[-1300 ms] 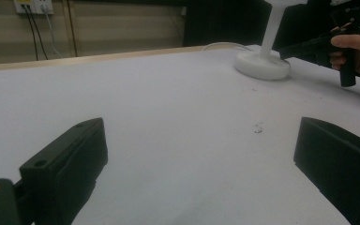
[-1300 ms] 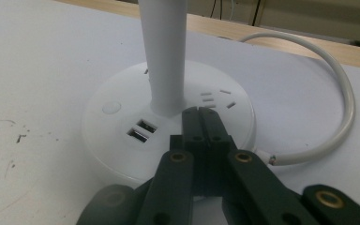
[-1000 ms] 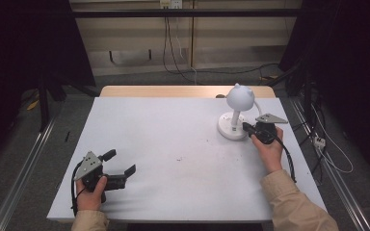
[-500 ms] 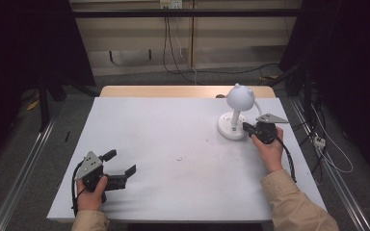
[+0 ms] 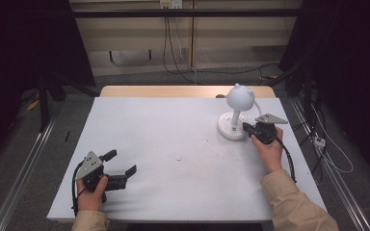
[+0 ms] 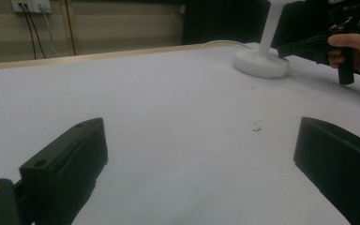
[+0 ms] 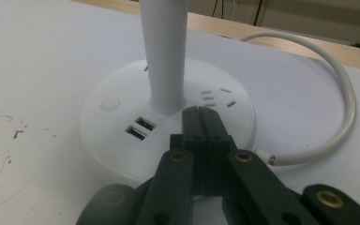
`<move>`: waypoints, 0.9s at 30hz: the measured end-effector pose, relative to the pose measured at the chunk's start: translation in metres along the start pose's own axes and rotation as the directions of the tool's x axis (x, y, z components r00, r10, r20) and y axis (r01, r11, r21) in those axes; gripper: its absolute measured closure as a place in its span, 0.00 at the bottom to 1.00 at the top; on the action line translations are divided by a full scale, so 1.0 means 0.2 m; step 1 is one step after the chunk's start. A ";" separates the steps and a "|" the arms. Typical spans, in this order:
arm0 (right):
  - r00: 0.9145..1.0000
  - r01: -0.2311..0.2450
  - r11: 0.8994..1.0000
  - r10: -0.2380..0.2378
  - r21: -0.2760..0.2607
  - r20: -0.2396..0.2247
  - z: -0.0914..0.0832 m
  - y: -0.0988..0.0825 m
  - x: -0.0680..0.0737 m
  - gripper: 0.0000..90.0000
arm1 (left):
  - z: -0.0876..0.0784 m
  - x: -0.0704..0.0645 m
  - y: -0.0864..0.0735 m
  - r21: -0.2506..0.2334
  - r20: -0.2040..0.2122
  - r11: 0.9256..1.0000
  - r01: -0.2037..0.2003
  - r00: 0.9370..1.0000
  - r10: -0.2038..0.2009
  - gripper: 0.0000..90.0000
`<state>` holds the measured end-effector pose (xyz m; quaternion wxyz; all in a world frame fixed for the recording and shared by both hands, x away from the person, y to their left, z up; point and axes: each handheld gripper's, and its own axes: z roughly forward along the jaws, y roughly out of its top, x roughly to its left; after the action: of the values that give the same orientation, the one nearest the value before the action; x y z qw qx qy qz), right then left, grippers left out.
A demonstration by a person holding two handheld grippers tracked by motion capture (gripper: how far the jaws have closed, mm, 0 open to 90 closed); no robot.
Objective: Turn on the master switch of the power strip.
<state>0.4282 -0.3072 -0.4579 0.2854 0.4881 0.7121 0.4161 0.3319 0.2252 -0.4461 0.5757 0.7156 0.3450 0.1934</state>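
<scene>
Since nothing's moved this past second, my right gripper (image 7: 200,115) still rests closed jaws on the desk lamp (image 5: 235,115) base at the table's 2 o'clock; left gripper (image 5: 118,166) idles wide.

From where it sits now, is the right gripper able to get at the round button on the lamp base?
Probably yes. The right gripper, shut, rests over the lamp base beside the stem; the round button lies close by with nothing between.

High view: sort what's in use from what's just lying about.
In use: white desk lamp, with the shut right gripper over its round base.
Idle: left gripper, open near the table's front edge; wall cables beyond.
</scene>
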 end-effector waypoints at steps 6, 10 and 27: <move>1.000 0.009 1.000 -0.009 0.000 0.005 0.00 0.00 0.00 1.00 | 0.00 0.00 0.00 0.000 0.000 1.000 0.000 1.000 0.000 0.03; 1.000 0.013 1.000 -0.013 0.000 0.009 0.00 0.00 0.01 1.00 | 0.00 0.00 0.00 0.000 0.001 1.000 -0.003 1.000 0.003 0.03; 1.000 0.006 1.000 -0.006 0.002 0.014 0.00 0.00 0.01 1.00 | 0.00 0.00 0.00 0.001 0.002 1.000 -0.003 1.000 0.003 0.03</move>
<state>0.4276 -0.3053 -0.4589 0.2914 0.4892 0.7119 0.4111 0.3322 0.2251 -0.4461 0.5753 0.7167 0.3435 0.1935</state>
